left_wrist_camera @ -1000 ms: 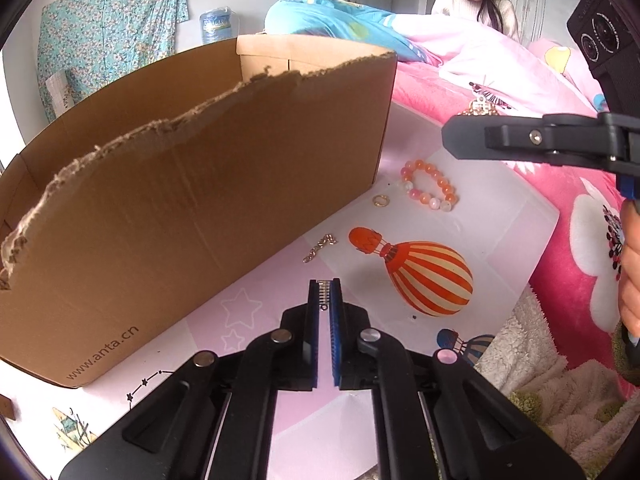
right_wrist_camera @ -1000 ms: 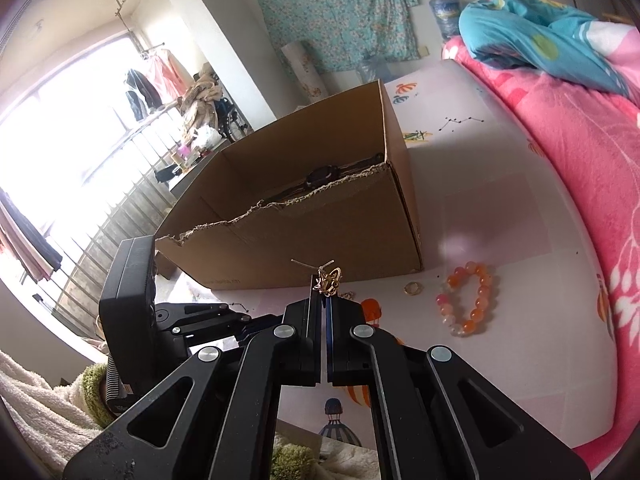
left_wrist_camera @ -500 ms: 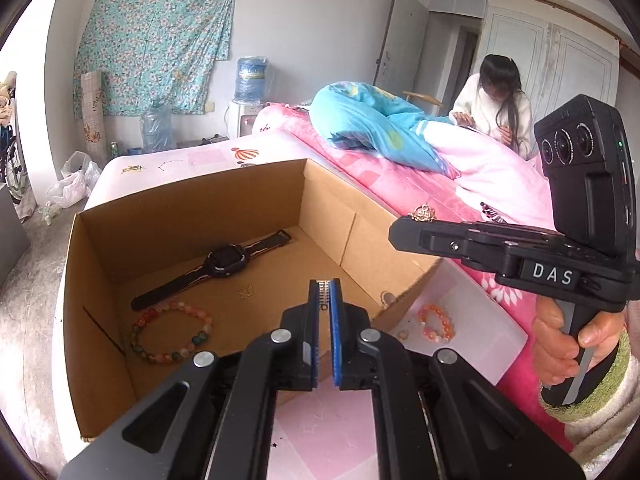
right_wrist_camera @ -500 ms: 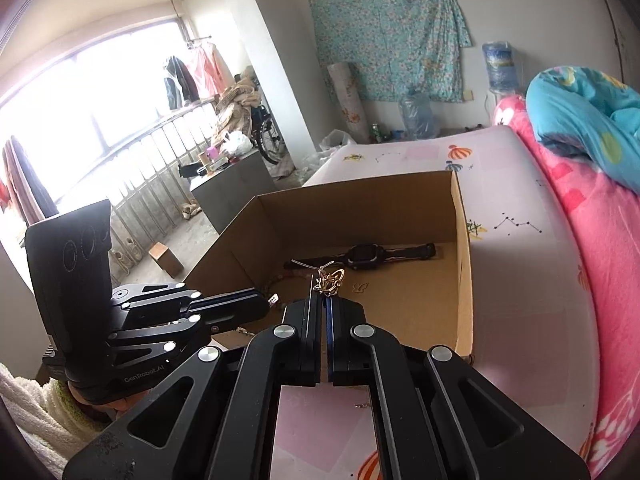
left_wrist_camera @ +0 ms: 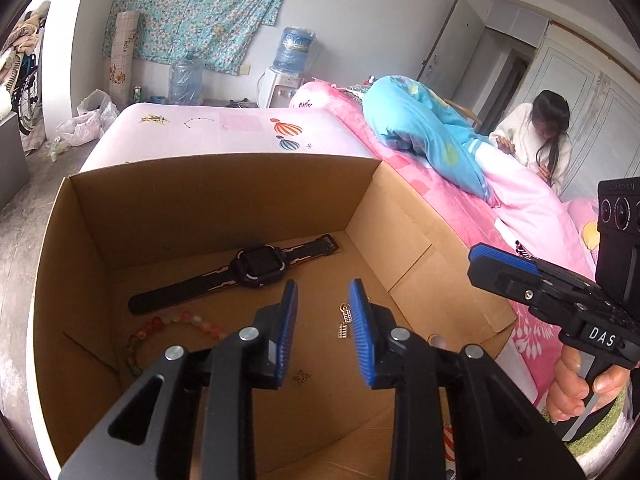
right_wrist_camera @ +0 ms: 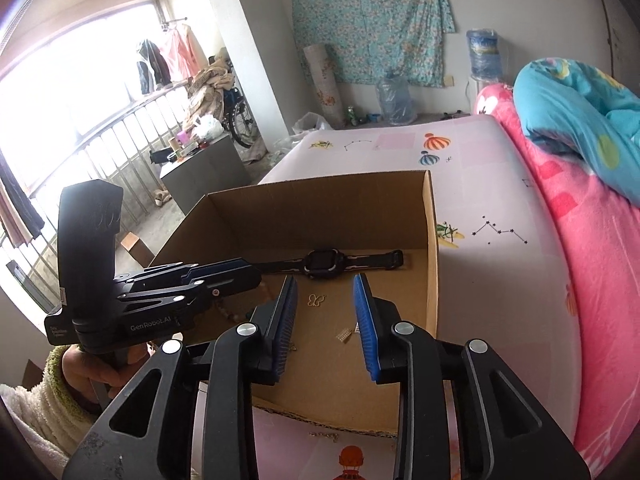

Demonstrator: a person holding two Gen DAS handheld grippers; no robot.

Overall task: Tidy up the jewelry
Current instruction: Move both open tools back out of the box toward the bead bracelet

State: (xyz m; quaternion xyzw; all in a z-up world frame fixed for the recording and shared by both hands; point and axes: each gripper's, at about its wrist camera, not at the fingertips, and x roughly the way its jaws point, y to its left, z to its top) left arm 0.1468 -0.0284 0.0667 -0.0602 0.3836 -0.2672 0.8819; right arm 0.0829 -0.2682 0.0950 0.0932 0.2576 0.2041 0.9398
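Box: my cardboard box (left_wrist_camera: 408,236) sits open on the pink printed sheet (right_wrist_camera: 500,280), its torn near wall toward me.
Watch: a black watch (left_wrist_camera: 260,266) lies flat at the far end of the box floor, strap stretched left to right.
Bracelet: a beaded bracelet (left_wrist_camera: 176,326) lies on the floor near the left wall, nearer to me than the watch.
Small pieces: 2 small gold charms (left_wrist_camera: 345,322) lie on the floor just beside my left pair's right pad; a flower-shaped charm (left_wrist_camera: 301,377) lies nearer to me, and a butterfly charm (right_wrist_camera: 316,300) sits nearer than the watch.
Outside the box: a thin chain (right_wrist_camera: 324,435) lies on the sheet against the near wall.
My left gripper (left_wrist_camera: 323,334): held over the box interior, blue pads parted by a wide gap, nothing between them.
My right gripper (right_wrist_camera: 325,322): also over the box, toward its right wall, pads spread wide and holding nothing.
Room: a woman (left_wrist_camera: 544,140) sits far right by the pink blanket (left_wrist_camera: 448,196); a floral cloth (right_wrist_camera: 368,20) hangs on the far wall.
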